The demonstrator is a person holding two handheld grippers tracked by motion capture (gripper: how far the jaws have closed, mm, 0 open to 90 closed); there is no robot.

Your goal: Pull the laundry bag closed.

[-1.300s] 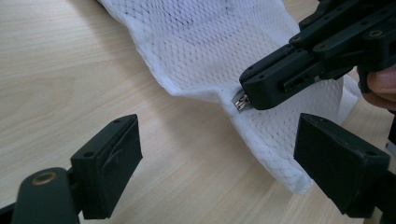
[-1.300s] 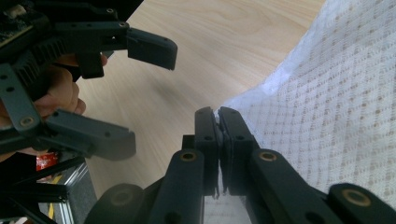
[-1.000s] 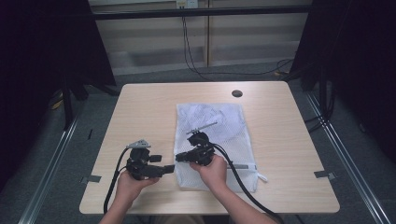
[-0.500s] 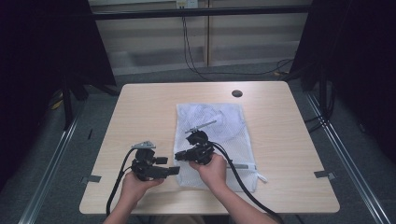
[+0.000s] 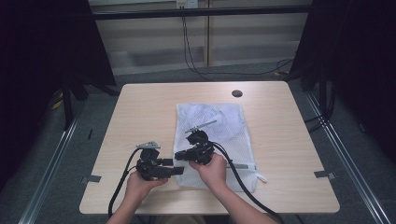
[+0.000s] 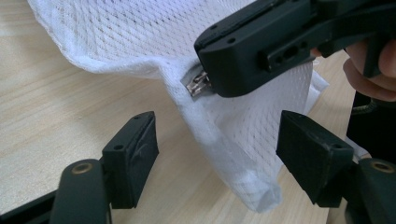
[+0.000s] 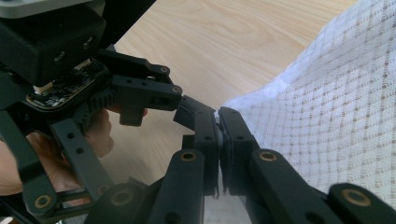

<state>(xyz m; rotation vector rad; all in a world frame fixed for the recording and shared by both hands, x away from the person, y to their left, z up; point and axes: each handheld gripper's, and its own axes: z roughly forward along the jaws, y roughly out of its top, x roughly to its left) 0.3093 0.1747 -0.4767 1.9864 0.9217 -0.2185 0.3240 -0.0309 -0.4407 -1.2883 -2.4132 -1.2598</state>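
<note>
A white mesh bag (image 5: 219, 121) lies flat on the wooden table (image 5: 140, 107). My right gripper (image 5: 179, 156) is shut on the metal zipper pull (image 6: 198, 85) at the bag's near left corner and holds that corner lifted off the table. The pinched mesh (image 7: 327, 116) runs away from its closed tips (image 7: 218, 122). My left gripper (image 5: 180, 171) sits just left of it, and its jaws have just been closing. The hanging bag corner (image 6: 233, 140) is between its pads (image 6: 133, 151), with a gap on both sides.
A small dark round disc (image 5: 236, 93) sits near the table's far edge. A white cord (image 5: 259, 178) trails from the bag's near right corner. Black cables (image 5: 119, 184) run from both grippers off the table's near edge. Bare wood lies left and right of the bag.
My left gripper has moved right, up to the bag's lifted corner, and its jaws have narrowed. The right gripper has stayed put, still shut on the zipper pull.
</note>
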